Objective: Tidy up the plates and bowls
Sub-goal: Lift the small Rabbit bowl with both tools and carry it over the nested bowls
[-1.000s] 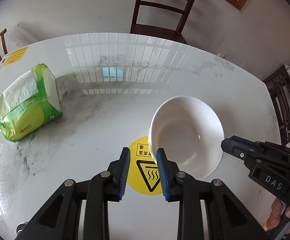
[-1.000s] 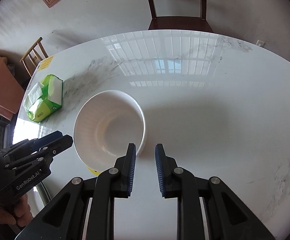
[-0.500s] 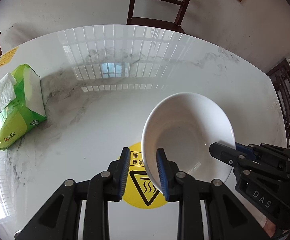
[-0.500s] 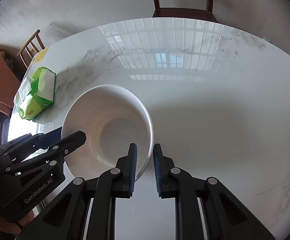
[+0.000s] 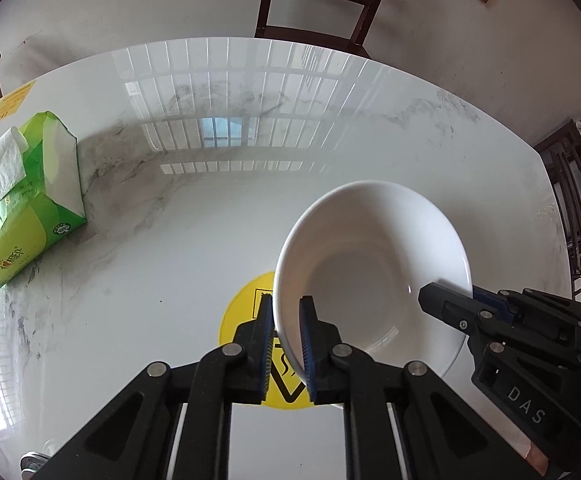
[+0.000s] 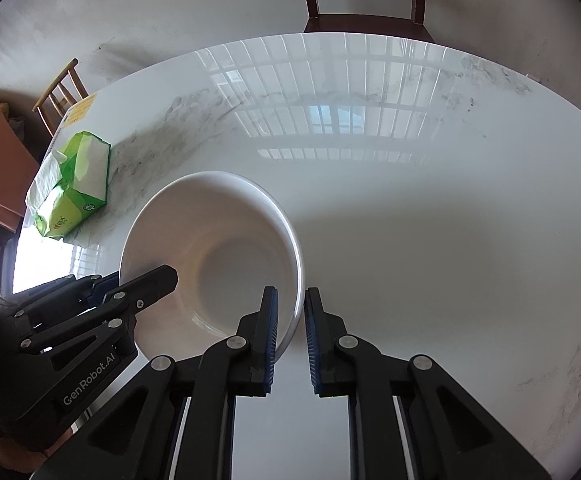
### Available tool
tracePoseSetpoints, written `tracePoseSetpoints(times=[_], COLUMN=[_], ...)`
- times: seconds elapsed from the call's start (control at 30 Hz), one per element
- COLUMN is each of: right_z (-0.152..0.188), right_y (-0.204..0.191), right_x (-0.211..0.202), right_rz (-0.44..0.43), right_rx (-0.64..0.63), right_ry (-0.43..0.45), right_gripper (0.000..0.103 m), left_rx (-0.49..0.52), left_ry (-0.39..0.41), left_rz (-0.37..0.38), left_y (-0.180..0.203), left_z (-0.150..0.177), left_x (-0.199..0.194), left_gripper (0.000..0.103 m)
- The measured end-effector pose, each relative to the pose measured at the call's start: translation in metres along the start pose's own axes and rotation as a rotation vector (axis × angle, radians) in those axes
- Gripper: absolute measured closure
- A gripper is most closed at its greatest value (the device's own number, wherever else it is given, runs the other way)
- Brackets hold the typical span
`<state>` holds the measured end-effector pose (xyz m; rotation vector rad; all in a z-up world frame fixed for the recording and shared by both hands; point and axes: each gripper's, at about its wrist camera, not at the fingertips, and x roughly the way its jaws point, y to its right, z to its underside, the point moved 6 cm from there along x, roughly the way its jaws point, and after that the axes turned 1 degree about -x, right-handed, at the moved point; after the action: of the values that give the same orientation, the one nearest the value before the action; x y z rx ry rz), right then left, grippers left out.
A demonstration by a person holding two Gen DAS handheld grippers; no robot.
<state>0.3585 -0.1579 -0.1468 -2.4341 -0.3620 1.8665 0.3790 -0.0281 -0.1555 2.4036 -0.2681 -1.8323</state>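
so the white bowl sits lower right of centre on the marble table, half over a yellow warning sticker. left gripper just closed its jaws onto the near rim, right gripper is nearly shut, pinching the opposite rim. green tissue pack far left.

Both grippers are matte black, built of angular linked arms pinned with round silver rivets. The left gripper has ribbed blue pads lining its fingers, and so does the right gripper. White lettering marks the bodies ("GenRobot.AI" on the left, "DAS" on the right).
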Motion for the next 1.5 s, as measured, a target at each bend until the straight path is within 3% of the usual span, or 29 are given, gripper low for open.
tracePoseSetpoints(times=[0.53,1.5], right_z=[0.022,0.120], right_y=[-0.014,-0.058], right_x=[-0.048,-0.148], right_rz=[0.026,0.036], right_rx=[-0.015,-0.052], right_ry=[0.037,0.139], right_gripper=[0.091,0.091], left_rx=[0.049,0.096], left_ry=[0.048,0.104], left_rz=[-0.023,-0.045], left_y=[0.021,0.034], left_z=[0.023,0.128], left_x=[-0.047,-0.153], left_gripper=[0.091,0.091])
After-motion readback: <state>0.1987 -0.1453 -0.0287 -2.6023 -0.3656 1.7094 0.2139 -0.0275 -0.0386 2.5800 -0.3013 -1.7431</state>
